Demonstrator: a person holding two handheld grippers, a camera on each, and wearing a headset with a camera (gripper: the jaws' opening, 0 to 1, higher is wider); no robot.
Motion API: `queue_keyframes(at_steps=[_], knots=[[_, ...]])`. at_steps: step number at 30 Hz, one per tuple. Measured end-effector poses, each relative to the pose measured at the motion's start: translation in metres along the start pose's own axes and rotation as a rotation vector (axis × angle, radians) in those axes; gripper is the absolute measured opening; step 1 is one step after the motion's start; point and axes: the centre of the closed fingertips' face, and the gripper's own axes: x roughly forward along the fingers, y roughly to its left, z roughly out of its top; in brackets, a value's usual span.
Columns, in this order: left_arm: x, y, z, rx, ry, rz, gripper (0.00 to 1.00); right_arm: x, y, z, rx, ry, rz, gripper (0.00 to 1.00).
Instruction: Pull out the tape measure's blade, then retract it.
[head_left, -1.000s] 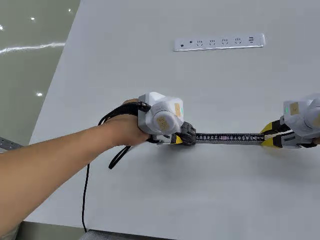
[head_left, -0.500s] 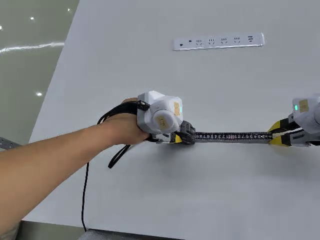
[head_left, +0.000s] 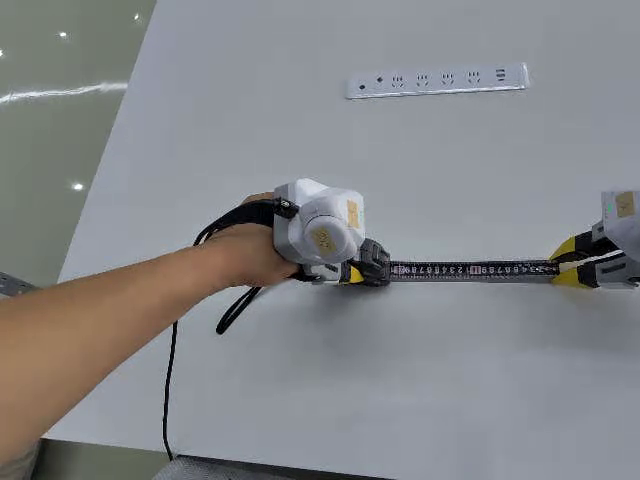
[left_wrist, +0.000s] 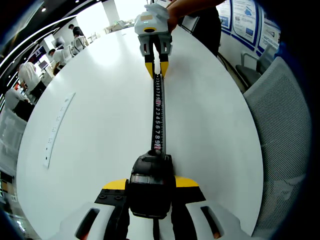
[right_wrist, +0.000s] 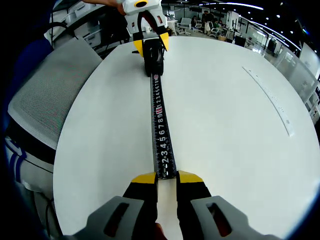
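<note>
Tape measure case (head_left: 375, 266), clamped in left gripper (head_left: 350, 275) as anchor; blade (head_left: 470, 269), stretched ahead, pinched at far end by right gripper (head_left: 583, 270) for pulling out.

Matt table (head_left: 300, 100) (tape measure (left_wrist: 151, 187): glossy plastic)

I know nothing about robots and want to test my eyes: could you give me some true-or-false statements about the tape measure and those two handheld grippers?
The black tape measure case sits clamped in the left gripper. True.
The dark numbered blade is wound fully inside the case. False: it stretches out to the right gripper, whose yellow-tipped jaws pinch its end.
The long white power strip lies across the blade. False: it lies apart, farther off on the white table.
The blade runs straight between the two grippers. True.
</note>
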Motion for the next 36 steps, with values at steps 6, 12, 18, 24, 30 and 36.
queue_keyframes(at_steps=[6, 12, 18, 24, 30, 36], knots=[[0.0002, 0.0001, -0.0001, -0.001, 0.000, -0.002, 0.28, -0.0023, -0.0017, -0.0042, -0.004, 0.008, 0.006, 0.08], [0.0002, 0.0001, 0.0003, -0.003, 0.000, -0.002, 0.28, -0.0057, -0.0044, -0.0101, 0.002, 0.012, 0.006, 0.08], [0.0005, 0.0003, 0.0003, 0.000, 0.001, -0.003, 0.28, -0.0055, -0.0038, -0.0093, 0.005, 0.015, 0.010, 0.08], [0.0013, 0.0013, 0.0008, -0.007, -0.005, -0.003, 0.29, -0.0051, -0.0033, -0.0093, -0.001, 0.015, 0.001, 0.09], [0.0012, 0.0017, 0.0010, -0.013, -0.006, 0.012, 0.30, -0.0048, -0.0014, -0.0080, -0.074, 0.043, -0.021, 0.11], [0.0008, 0.0017, 0.0013, -0.021, -0.014, 0.024, 0.31, -0.0048, -0.0017, -0.0074, -0.084, 0.059, -0.020, 0.12]])
